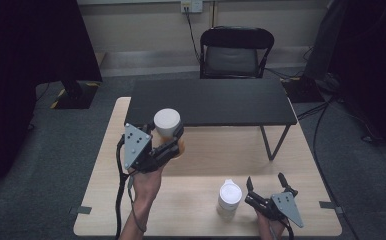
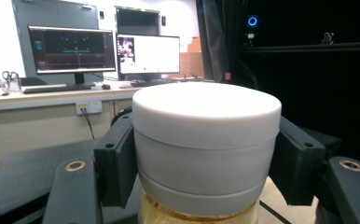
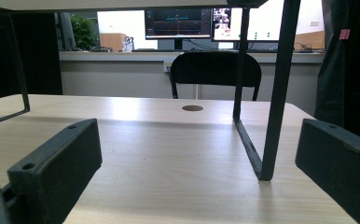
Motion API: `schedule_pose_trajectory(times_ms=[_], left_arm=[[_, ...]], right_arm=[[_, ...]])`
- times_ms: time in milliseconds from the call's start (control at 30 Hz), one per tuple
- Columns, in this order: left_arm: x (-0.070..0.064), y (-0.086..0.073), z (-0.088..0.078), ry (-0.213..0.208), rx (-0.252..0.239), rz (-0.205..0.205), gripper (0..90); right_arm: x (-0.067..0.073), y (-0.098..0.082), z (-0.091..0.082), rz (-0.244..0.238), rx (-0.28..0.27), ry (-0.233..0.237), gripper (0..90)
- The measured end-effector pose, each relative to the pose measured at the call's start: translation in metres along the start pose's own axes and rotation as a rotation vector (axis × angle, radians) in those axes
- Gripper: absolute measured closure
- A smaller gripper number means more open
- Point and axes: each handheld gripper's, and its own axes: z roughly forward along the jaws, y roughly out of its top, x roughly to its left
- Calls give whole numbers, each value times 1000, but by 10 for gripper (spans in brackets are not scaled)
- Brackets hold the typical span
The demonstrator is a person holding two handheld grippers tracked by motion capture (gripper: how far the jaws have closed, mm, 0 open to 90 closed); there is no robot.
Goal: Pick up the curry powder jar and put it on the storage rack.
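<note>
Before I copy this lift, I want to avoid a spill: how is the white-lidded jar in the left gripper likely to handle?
The jar looks rigid, since its lid keeps its round shape between the left gripper jaws. The smooth white lid may be slippery. The amber contents below suggest some weight hanging under the grip, so it could tilt.

Jar (image 1: 167,125) left above table (image 1: 201,160), bottle (image 1: 229,196) right, shelf (image 1: 211,102) behind.

Black riser (image 1: 211,102) blocks the table's (image 1: 301,220) far half; near half open.
</note>
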Motion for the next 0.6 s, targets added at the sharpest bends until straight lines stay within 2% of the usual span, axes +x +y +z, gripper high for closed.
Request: schedule_pose_trajectory(times_ms=[133, 300, 600], left_arm=[[-6, 12, 10, 27, 6, 5, 342], [-4, 26, 25, 27, 35, -3, 342], [-1, 31, 46, 53, 43, -11, 342]], right_arm=[[0, 0, 0, 0, 0, 2, 0], [-1, 0, 0, -1, 0, 4, 0], [-1, 0, 0, -1, -1, 9, 0]])
